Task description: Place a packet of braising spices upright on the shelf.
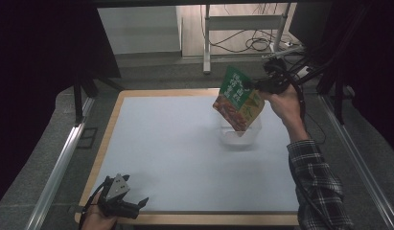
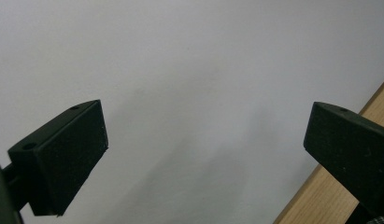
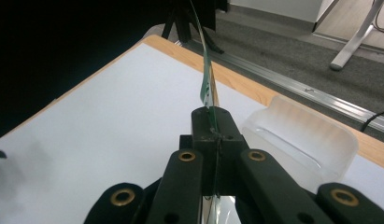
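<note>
Left to right, w/ the clear plastic tub (image 1: 240, 135) as my landmark.

Way off to the near left of the tub, at the front corner of the white-topped table w/ a wooden rim (image 1: 161, 158), sits the left gripper (image 1: 137, 205) – black two-jaw thing w/ a grey three-cornered plate on top, held in the person's left hand (image 1: 91, 218). Jaws spread wide, nothing between them. In the left gripper view you just get the two black pads (image 2: 68, 158) over bare white tabletop, plus a bit of wood edge.

Moving right: the flat green and orange food pouch (image 1: 238, 98) hangs tilted directly above the tub, its lowest corner dipping toward the tub's open top. Can't tell if it's touching the rim yet.

Just right of the tub and higher up is the right gripper (image 1: 254, 86), held in the person's right hand (image 1: 283, 103), plaid sleeve behind it. Its jaws are pressed together, pinching the pouch by its top edge – the right gripper view shows the pouch edge-on (image 3: 206, 79) clamped tight, tub (image 3: 302, 135) just beyond to the side.

Progress, imo: pickup and carry are done, pouch is lined up over the tub. What's left is lowering it in and letting go.

Writing: there's light lettering on the green part of the pouch, but too small and blurry to read. No brand I can make out.
</note>
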`<state>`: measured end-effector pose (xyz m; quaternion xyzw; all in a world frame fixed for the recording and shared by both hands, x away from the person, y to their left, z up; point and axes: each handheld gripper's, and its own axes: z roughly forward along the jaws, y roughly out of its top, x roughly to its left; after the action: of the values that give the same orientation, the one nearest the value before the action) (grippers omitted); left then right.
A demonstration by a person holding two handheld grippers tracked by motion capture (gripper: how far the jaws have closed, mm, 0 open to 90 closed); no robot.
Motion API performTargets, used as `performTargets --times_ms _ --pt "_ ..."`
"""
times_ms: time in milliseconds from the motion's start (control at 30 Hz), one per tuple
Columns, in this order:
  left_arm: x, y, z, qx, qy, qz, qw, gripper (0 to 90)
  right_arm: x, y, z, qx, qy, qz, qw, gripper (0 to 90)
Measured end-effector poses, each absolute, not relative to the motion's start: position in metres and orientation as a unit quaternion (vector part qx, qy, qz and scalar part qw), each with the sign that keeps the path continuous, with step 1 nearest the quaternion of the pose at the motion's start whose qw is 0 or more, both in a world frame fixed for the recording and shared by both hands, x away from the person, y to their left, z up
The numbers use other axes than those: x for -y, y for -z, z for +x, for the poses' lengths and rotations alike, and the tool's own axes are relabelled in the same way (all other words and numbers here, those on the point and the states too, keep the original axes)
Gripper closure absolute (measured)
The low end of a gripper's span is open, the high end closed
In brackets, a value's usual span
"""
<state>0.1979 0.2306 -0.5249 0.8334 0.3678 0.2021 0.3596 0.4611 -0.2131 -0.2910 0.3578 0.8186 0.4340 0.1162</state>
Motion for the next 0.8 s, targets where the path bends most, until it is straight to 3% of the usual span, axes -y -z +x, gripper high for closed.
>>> performTargets --times_ms 500,800 --pt "-0.230 0.525 0.198 -0.367 -0.203 0.835 0.357 0.0 0.234 0.293 0.458 -0.834 -0.393 0.368 0.122 88.9" --pt "-0.230 0.525 0.198 -0.368 -0.203 0.834 0.358 0.0 0.236 0.292 0.452 -0.851 -0.397 0.332 0.091 88.9"
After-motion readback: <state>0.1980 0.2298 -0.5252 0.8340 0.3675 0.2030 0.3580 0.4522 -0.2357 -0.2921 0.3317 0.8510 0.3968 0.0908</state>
